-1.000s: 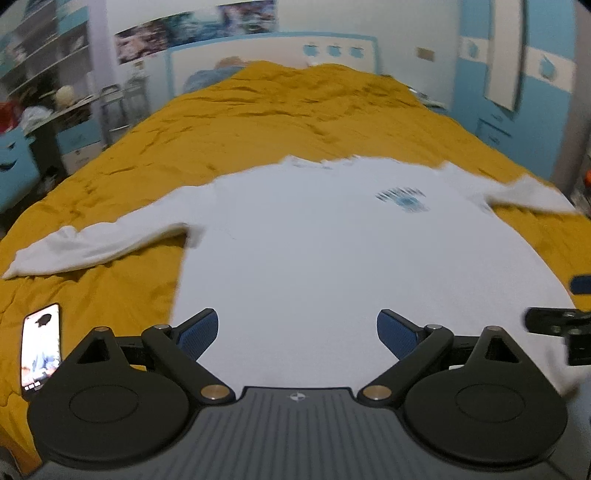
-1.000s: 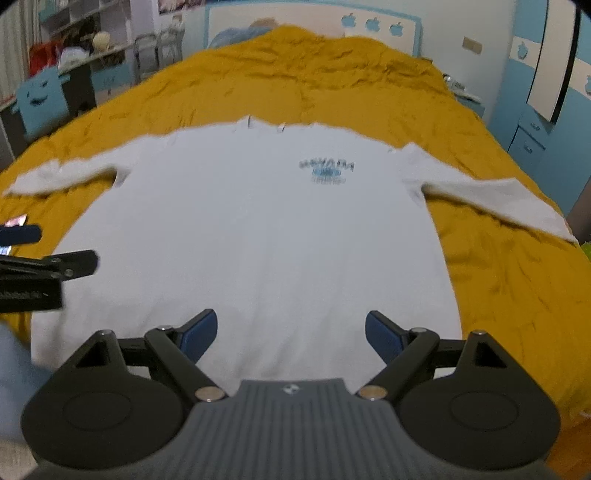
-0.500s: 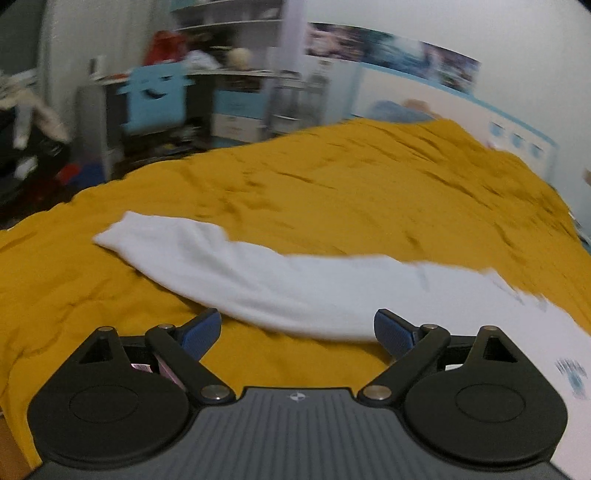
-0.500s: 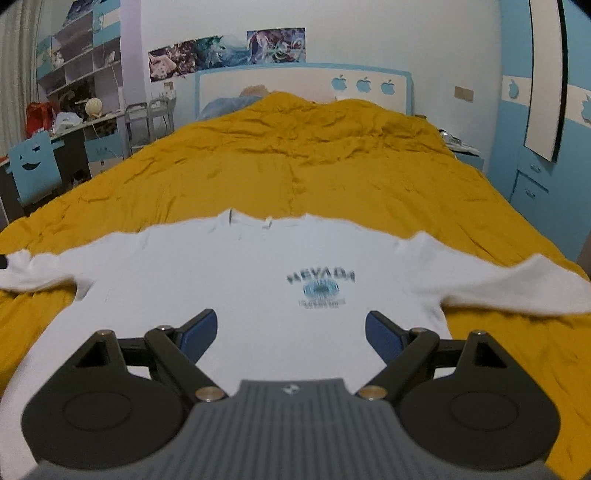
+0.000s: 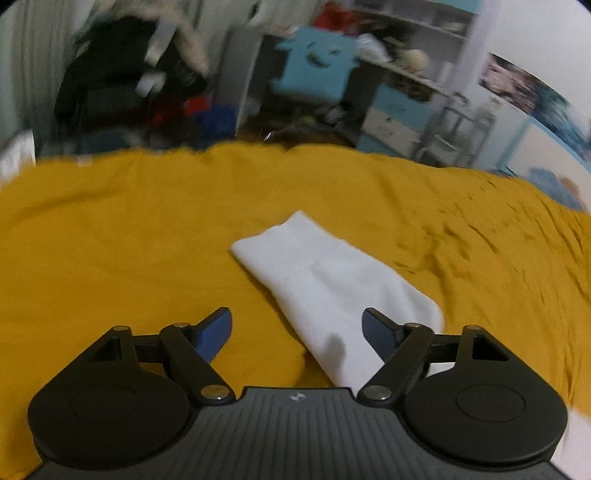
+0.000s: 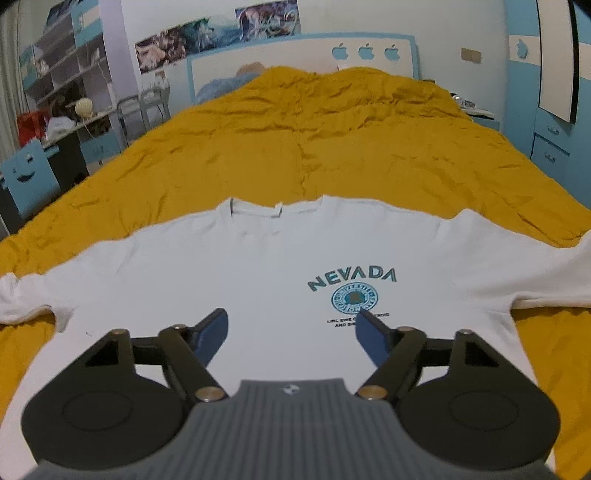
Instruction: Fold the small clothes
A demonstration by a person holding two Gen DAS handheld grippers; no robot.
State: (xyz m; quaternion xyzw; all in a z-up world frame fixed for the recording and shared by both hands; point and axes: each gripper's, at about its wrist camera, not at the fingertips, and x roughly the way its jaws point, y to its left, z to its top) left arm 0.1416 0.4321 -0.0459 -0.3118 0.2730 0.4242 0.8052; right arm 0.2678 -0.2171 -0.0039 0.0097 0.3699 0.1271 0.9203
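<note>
Here, one white shirt — two sleeves — on one bedspread.

A mustard-yellow bedspread, creased, covers the whole bed, with a white and blue headboard at twelve o'clock bearing three apple shapes. Posters hang on the wall at eleven o'clock above it. At nine o'clock stand shelves and a blue chair with a smiling face, and blue cupboards at three o'clock.
</note>
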